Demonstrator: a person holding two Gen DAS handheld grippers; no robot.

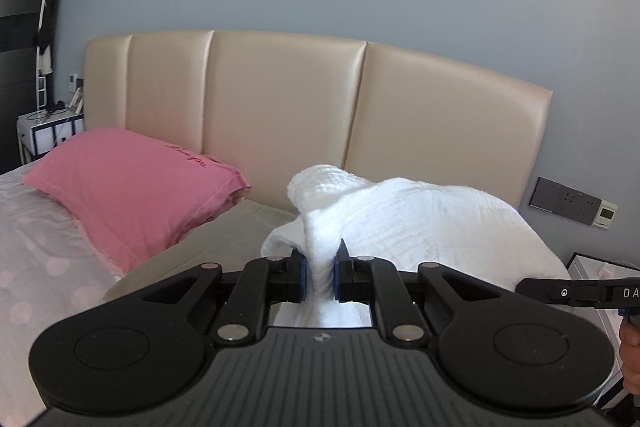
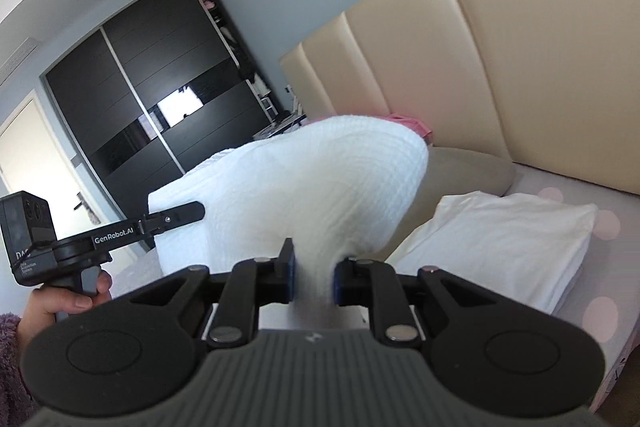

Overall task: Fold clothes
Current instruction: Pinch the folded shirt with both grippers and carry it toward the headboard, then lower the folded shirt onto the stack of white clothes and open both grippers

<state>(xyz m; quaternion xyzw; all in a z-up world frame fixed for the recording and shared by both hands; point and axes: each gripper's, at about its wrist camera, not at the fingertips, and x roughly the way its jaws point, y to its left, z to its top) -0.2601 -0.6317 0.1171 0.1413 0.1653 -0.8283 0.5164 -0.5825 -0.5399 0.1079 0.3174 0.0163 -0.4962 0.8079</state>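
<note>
A white textured garment hangs lifted above the bed, held by both grippers. My left gripper is shut on a bunched edge of it. In the right wrist view the same white garment billows up in front of my right gripper, which is shut on another part of its edge. The left gripper also shows at the left of that view, pinching the garment's far side. The right gripper's arm shows at the right edge of the left wrist view.
A pink pillow lies on the bed by the beige headboard. A folded white stack rests on the dotted sheet to the right. A dark wardrobe stands beyond, and a nightstand at the far left.
</note>
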